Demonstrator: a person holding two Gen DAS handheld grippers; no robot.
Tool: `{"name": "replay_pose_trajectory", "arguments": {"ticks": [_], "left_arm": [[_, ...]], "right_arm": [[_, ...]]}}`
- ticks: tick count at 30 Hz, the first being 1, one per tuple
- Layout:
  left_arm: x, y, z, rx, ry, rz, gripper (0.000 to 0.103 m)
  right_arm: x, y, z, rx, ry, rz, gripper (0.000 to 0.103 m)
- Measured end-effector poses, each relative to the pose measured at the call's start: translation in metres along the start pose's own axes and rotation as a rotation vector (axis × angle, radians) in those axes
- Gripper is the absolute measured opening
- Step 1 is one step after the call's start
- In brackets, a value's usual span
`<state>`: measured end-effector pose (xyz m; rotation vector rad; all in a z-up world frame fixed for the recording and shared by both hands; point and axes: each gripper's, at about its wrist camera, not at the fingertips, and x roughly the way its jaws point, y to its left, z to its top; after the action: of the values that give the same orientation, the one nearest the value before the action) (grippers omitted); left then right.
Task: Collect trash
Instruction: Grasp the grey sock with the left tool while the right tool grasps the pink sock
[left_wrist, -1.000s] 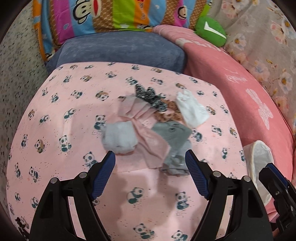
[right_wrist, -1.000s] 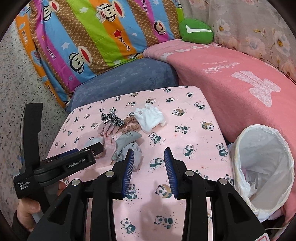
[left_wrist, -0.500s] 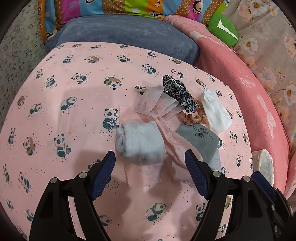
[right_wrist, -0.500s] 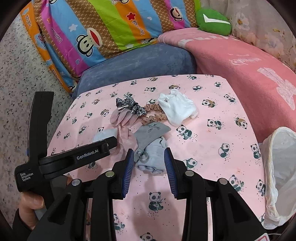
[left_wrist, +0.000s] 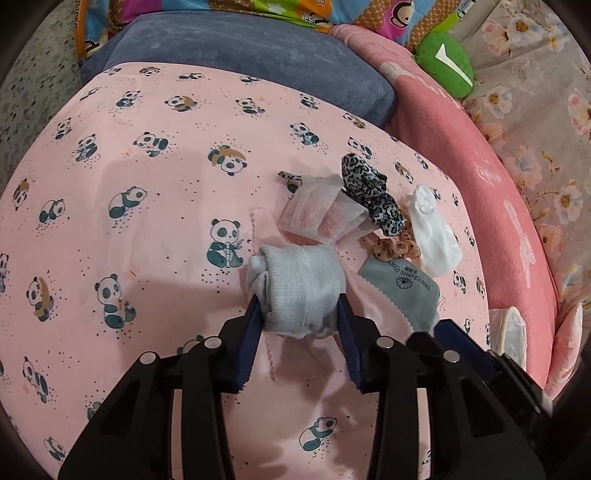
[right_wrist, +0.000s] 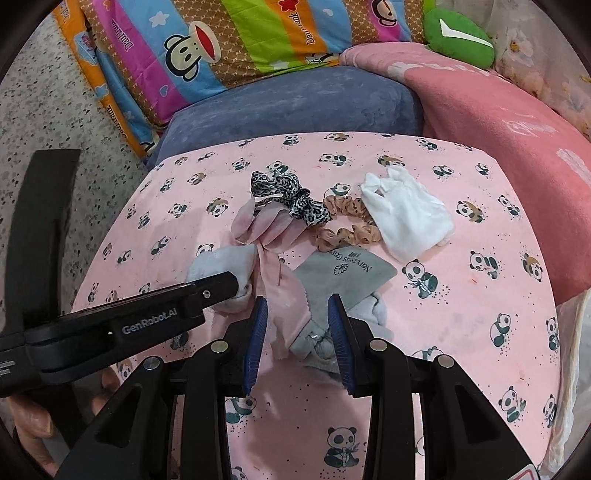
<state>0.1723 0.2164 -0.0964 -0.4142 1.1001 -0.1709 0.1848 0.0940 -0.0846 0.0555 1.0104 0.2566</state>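
- Left gripper (left_wrist: 300, 319): fingers (left_wrist: 251, 334) closing, pressing both sides of the rolled pale-grey sock (left_wrist: 297, 286), which is lying at the pile's 7 o'clock edge on the panda-print desk (left_wrist: 147, 240).
- Right gripper (right_wrist: 295, 328): fingers (right_wrist: 338, 332) standing partly open, straddling a crumpled grey cloth (right_wrist: 321, 343) without visibly squeezing it.
- Lying toward 12 o'clock: leopard scrunchie (right_wrist: 291, 197), tan scrunchie (right_wrist: 349, 225), white glove (right_wrist: 406, 218).
- White-lined bin (left_wrist: 511, 332) sitting at 3 o'clock.
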Motion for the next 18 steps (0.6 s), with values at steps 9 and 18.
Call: {"name": "replay_pose_trajectory", "arguments": {"ticks": [9,18], "left_arm": [[-0.012,0.005,0.004,0.001,-0.034,0.045,0.038],[-0.017,0.000,-0.001,0.012,-0.040,0.074,0.038]], "right_arm": [[0.027,0.010,0.000,-0.047,0.041,0.004,0.035],[0.034,0.014,-0.009,-0.073,0.083,0.033,0.003]]}}
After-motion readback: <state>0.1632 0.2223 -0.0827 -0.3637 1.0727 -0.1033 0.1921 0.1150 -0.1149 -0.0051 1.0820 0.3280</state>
